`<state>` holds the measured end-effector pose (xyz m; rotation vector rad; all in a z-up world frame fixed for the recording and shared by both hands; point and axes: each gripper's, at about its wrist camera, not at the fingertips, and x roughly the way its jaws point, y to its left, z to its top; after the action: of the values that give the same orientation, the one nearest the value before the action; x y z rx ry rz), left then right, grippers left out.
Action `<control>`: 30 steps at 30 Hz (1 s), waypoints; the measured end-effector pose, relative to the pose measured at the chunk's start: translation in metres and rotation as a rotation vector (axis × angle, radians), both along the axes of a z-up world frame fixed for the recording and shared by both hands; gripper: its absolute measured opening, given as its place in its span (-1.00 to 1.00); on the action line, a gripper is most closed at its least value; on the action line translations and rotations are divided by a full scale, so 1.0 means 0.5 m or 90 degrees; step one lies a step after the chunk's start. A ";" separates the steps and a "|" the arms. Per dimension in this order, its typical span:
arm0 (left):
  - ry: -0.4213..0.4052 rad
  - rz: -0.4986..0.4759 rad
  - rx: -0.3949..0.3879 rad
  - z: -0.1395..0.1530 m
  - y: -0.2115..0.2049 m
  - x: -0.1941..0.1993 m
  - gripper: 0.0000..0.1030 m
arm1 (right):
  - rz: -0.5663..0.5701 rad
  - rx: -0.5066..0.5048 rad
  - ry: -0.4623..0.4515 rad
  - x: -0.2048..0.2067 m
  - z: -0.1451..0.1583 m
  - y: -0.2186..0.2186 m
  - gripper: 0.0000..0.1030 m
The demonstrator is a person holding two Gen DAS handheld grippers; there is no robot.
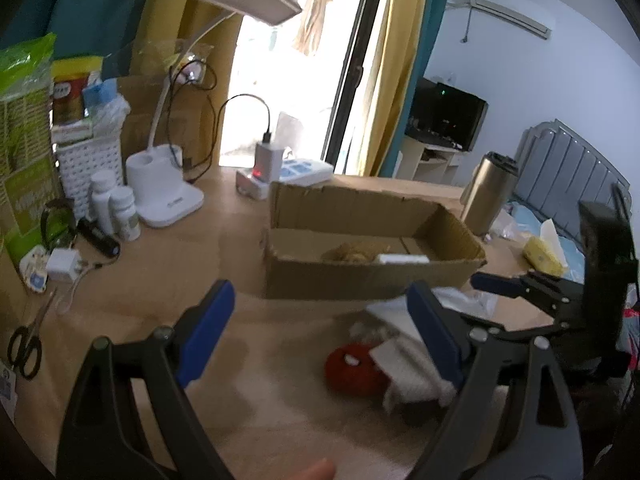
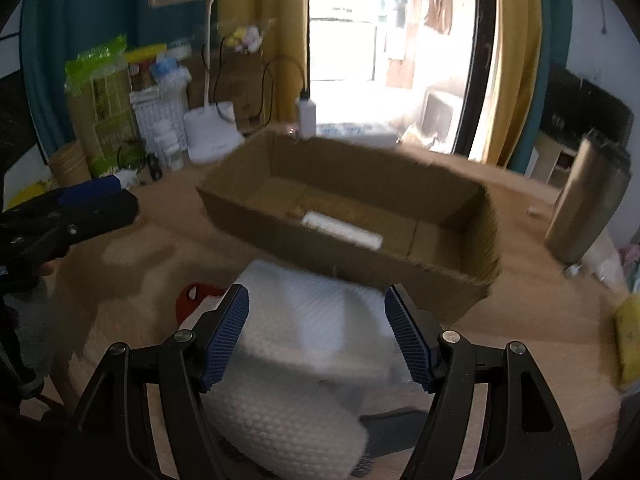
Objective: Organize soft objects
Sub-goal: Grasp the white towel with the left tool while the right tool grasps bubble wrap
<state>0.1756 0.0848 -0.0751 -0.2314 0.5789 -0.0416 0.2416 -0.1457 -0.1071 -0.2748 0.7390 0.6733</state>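
An open cardboard box (image 1: 360,276) stands on the wooden table; it also shows in the right wrist view (image 2: 400,280). A tan plush (image 1: 352,252) and a white tag lie inside. A red plush toy (image 1: 354,368) lies in front of the box, partly under white cloth (image 1: 404,360). My left gripper (image 1: 320,332) is open and empty, above the table left of the red toy. My right gripper (image 2: 316,332) is open over a white quilted cloth (image 2: 304,320), jaws either side of it. The red toy (image 2: 194,300) peeks out at the cloth's left.
A white desk lamp (image 1: 164,196), pill bottles (image 1: 116,208), a white basket (image 1: 88,164), chargers and a power strip (image 1: 280,176) stand at the back left. Scissors (image 1: 26,344) lie at the left edge. A steel tumbler (image 1: 488,196) stands right of the box.
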 end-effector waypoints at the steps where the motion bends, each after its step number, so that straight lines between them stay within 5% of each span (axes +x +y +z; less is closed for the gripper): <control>1: 0.002 0.001 -0.001 -0.003 0.002 -0.004 0.73 | 0.002 -0.003 0.006 -0.001 -0.005 0.003 0.43; 4: 0.009 0.003 -0.001 -0.012 0.004 -0.014 0.73 | 0.005 -0.010 0.018 -0.004 -0.020 0.010 0.37; 8: 0.016 0.004 -0.005 -0.019 0.002 -0.017 0.73 | 0.015 -0.011 0.017 -0.010 -0.022 0.013 -0.08; 11: 0.019 0.000 -0.006 -0.021 -0.009 -0.015 0.73 | 0.023 -0.008 0.005 -0.015 -0.016 0.009 -0.78; 14: 0.022 -0.010 -0.003 -0.021 -0.025 -0.012 0.74 | 0.027 -0.006 0.001 -0.014 -0.014 0.000 -0.90; 19: 0.034 -0.024 0.004 -0.023 -0.054 -0.005 0.74 | 0.029 0.011 -0.007 -0.018 -0.007 -0.023 -0.90; 21: 0.038 -0.024 0.004 -0.024 -0.061 -0.003 0.74 | 0.031 0.015 0.004 -0.015 -0.008 -0.029 -0.55; 22: 0.040 -0.024 0.004 -0.024 -0.064 -0.002 0.74 | 0.033 0.012 0.011 -0.014 -0.011 -0.029 -0.01; 23: 0.042 -0.024 0.004 -0.025 -0.067 0.000 0.74 | 0.034 0.012 0.016 -0.013 -0.014 -0.031 0.30; 30: 0.047 -0.019 0.007 -0.030 -0.072 -0.002 0.73 | 0.049 0.004 0.036 -0.013 -0.032 -0.022 0.30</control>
<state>0.1748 0.0487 -0.0899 -0.2141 0.6554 -0.0583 0.2353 -0.1566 -0.1232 -0.2796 0.7830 0.7582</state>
